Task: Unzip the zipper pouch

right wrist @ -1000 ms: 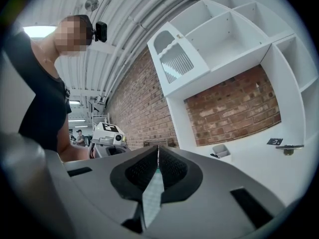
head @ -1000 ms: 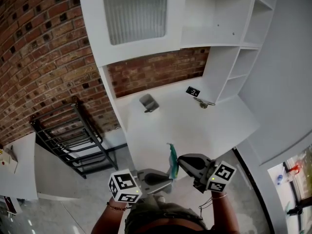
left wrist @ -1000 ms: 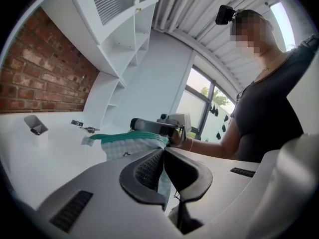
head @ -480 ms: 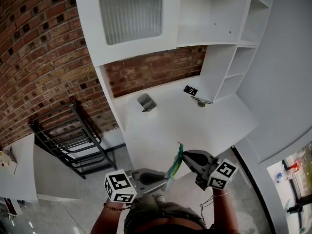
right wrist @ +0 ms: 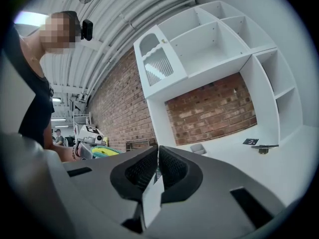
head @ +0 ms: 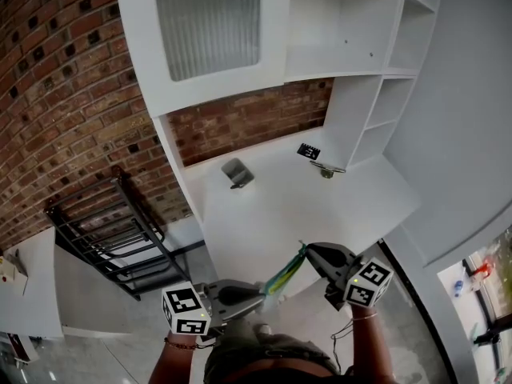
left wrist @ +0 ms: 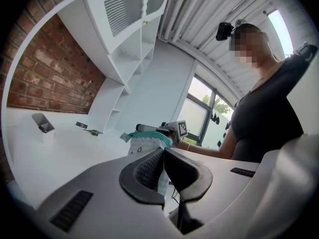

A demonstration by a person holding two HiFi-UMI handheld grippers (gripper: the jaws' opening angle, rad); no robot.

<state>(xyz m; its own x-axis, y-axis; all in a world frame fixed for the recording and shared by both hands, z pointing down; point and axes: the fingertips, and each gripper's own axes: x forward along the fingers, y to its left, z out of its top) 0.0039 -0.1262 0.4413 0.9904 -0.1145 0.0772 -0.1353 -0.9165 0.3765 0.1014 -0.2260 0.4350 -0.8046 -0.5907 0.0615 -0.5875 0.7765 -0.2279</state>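
The zipper pouch (head: 284, 277), teal and yellow-green with a white patterned side (left wrist: 145, 142), hangs stretched in the air between my two grippers, in front of the desk's near edge. My left gripper (head: 260, 294) (left wrist: 163, 151) is shut on the pouch's lower left end. My right gripper (head: 310, 253) (right wrist: 158, 148) is shut on a thin white tab at the pouch's upper right end. In the right gripper view the pouch (right wrist: 102, 152) shows at the far left beside the left gripper's marker cube (right wrist: 89, 132).
A white desk (head: 320, 206) with shelves above stands against a brick wall. On the desk are a small grey holder (head: 238, 172), a black marker tag (head: 308, 151) and a metal piece (head: 326, 169). A black rack (head: 120, 230) stands to the left.
The pouch has turned from nearly upright to a slanted, stretched line. My left gripper has moved left and down, and my right gripper has shifted slightly right and up.
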